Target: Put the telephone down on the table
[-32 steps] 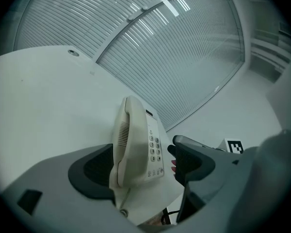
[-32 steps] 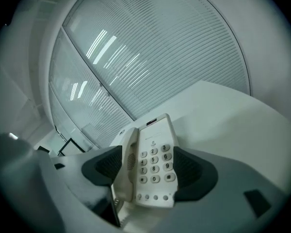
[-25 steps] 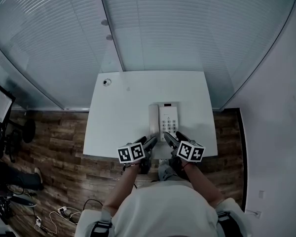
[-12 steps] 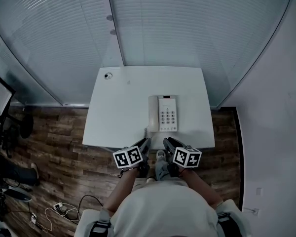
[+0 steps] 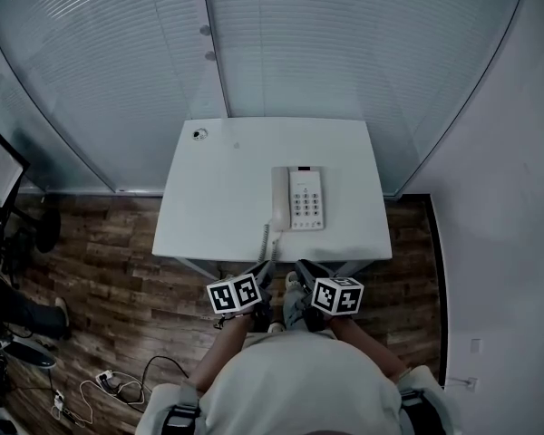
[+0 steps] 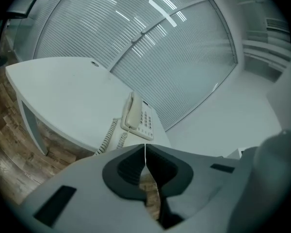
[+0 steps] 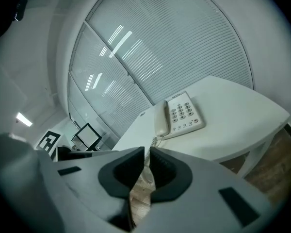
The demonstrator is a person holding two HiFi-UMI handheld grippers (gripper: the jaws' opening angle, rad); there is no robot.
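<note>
— One phone (image 5: 298,198): where?
— Flat on bench (image 5: 218,198), handset cradled, cord dangling over near edge.
— Grip?
— Left claw (image 6: 145,147) clenched, empty. Right claw (image 7: 147,150) just closing to a slit, empty, both short of bench.

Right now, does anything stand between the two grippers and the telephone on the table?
Nothing visible does. The telephone lies on the table near its front edge; only its coiled cord hangs over that edge toward the left gripper and right gripper, both empty. The right one's jaws have just been closing on nothing.
</note>
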